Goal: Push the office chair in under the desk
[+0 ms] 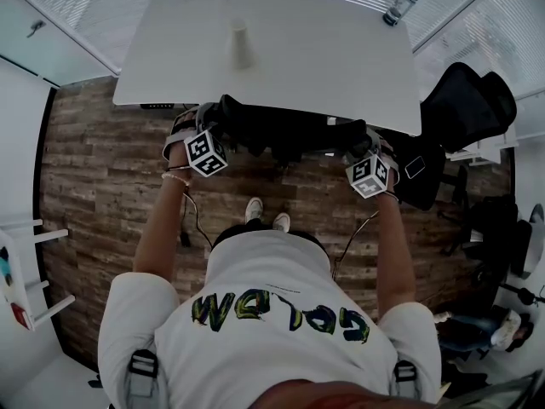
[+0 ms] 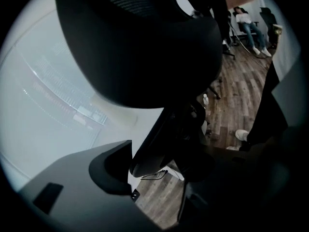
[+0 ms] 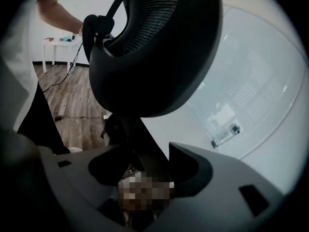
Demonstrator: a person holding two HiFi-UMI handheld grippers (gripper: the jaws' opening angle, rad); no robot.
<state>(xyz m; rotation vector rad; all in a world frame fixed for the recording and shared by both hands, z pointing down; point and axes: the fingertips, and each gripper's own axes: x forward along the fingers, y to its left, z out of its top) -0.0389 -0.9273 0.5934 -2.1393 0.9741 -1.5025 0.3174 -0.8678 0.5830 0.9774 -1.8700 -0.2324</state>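
The office chair [image 1: 281, 130] is sitting directly ahead of both tongs. Its seat is hiding beneath the white worktop [image 1: 324, 58], and only the dark top of its backrest is showing along the near edge. I am holding the left tongs [image 2: 159, 166] at the left end of that backrest and the right tongs [image 3: 152, 161] at the right end, both angling downward. In each gripper view the jaws are standing apart, with a dark strut of the chair's back passing through the gap. As far as I can see, the pads are not pressing on it, so neither pair is clamping anything.

As I am reading it, the push is looking all but finished, since the chair is lying in under the worktop as far as its backrest seems to allow. What is remaining is at most a last nudge, then drawing both tongs clear.

Beyond the tongs, a paper cup [image 1: 241, 45] is standing near the middle of the worktop and a bottle [image 1: 401, 5] is resting at its far right corner. To the right of the right tongs, a second chair [image 1: 464, 100] is standing on the wood floor [image 1: 102, 186].
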